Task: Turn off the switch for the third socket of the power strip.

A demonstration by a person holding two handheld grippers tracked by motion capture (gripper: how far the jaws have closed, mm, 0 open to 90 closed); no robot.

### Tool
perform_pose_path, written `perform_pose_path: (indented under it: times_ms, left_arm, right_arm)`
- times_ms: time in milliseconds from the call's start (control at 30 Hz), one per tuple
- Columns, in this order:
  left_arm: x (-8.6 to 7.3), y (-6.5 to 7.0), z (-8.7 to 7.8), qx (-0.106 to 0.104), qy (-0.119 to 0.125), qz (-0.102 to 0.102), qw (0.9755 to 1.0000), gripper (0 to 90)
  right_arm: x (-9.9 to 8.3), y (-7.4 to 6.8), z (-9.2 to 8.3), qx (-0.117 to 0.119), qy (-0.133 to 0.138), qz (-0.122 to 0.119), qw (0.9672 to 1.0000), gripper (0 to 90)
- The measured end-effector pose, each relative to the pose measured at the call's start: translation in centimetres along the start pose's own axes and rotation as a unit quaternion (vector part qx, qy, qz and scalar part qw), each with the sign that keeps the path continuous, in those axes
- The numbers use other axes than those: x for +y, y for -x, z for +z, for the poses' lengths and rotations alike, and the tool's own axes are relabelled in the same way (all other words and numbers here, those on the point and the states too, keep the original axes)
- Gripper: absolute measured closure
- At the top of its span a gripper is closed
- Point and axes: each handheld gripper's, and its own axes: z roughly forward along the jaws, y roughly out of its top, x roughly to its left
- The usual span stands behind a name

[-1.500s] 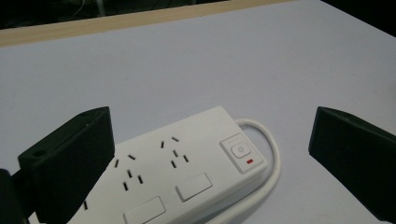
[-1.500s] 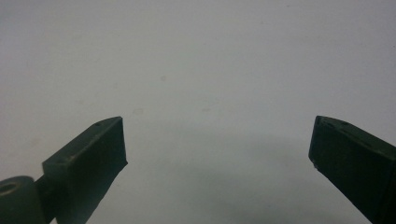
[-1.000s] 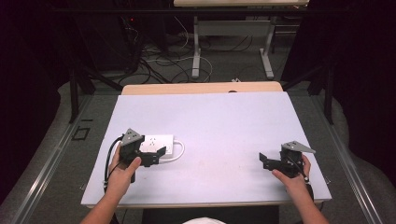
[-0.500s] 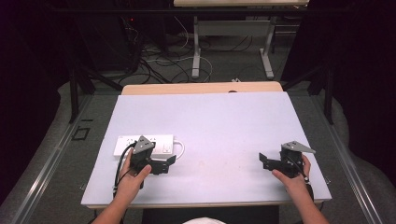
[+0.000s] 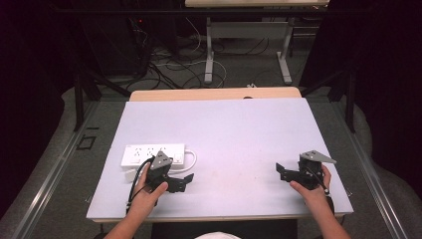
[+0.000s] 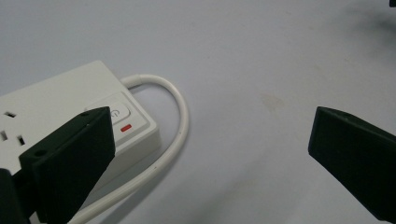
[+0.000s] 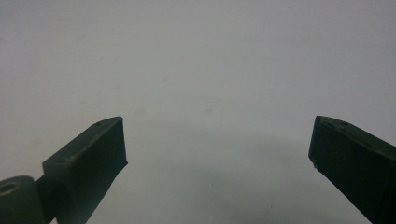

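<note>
Risk: left claw (image 6: 210, 154), jaws apart, lower left by strip (image 6: 70, 112); could snag cord (image 6: 180, 116), drag strip. Right claw (image 7: 217, 154) apart, idle over tabletop (image 5: 239, 129).

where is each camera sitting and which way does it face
High view: above the person's edge of the table, facing forward and down; both forearms, left gripper and right gripper show.
Left gripper view: rides the left gripper, looking past open jaws at the power strip and its cable.
Right gripper view: rides the right gripper, open jaws over bare tabletop.
The high and left gripper views share the power strip.
</note>
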Motion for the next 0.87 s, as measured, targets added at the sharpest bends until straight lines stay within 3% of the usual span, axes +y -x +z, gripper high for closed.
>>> perform_pose_path:
  times_ms: [467, 867]
  left_arm:
    - [-0.58, 0.51, 0.43, -0.005, -0.012, 0.010, 0.9999, 0.5]
    - [-0.75, 0.39, 0.46, 0.001, -0.004, 0.004, 1.0000, 0.6]
  right_arm:
    - [0.01, -0.13, 0.16, 0.001, 0.002, -0.003, 1.0000, 3.5]
    - [0.08, -0.18, 0.30, 0.006, -0.002, -0.002, 1.0000, 3.5]
